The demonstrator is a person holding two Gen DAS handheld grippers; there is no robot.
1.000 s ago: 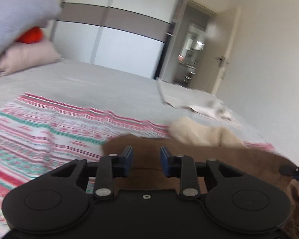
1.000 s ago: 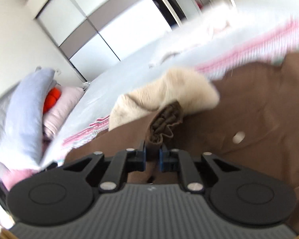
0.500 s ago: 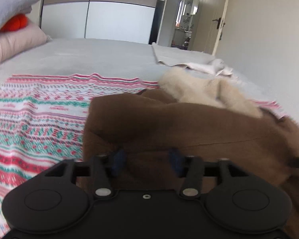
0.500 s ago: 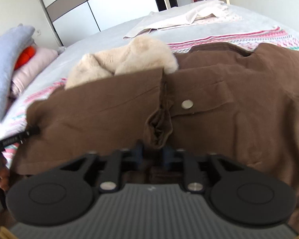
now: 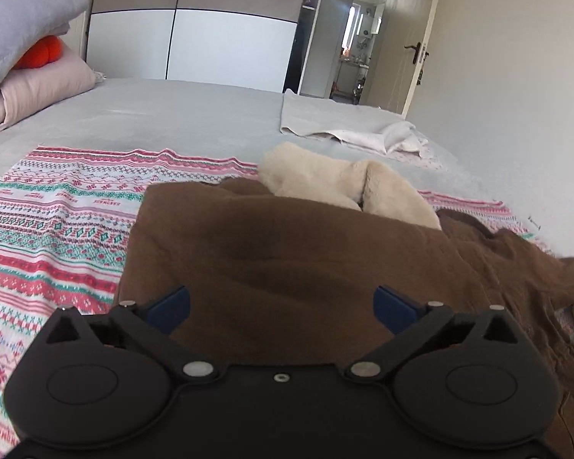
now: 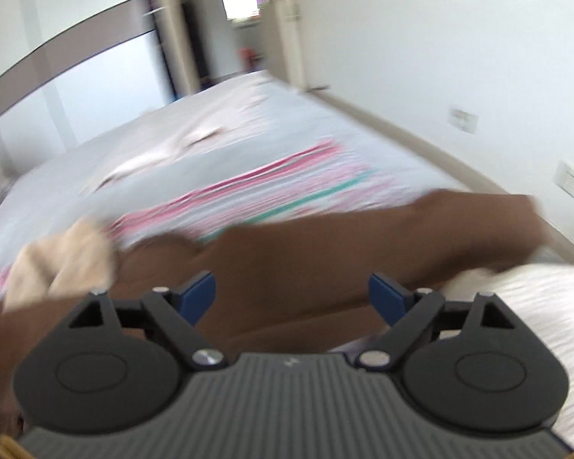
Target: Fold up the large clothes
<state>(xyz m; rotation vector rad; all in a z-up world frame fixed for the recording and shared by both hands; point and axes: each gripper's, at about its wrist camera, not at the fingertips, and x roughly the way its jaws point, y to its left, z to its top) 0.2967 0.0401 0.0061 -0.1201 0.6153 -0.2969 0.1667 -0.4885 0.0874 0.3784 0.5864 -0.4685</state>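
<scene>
- The brown coat lies spread on the bed, on top of a striped blanket; its cream fleece lining bulges out at the coat's far edge.
- The left hand-held gripper is just above the coat's near part. Its jaws have just been opening and now stand wide, released, with brown cloth seen beyond the gap and neither pad pressing on it.
- The right hand-held gripper is over the coat too, in a blurred view. Its jaws have also just been opening and grasp nothing.
- Beyond the coat, a pale cloth lies crumpled on the bed.
- Left of the coat, far off, pillows are stacked.
- Behind the bed stands a wardrobe.
</scene>
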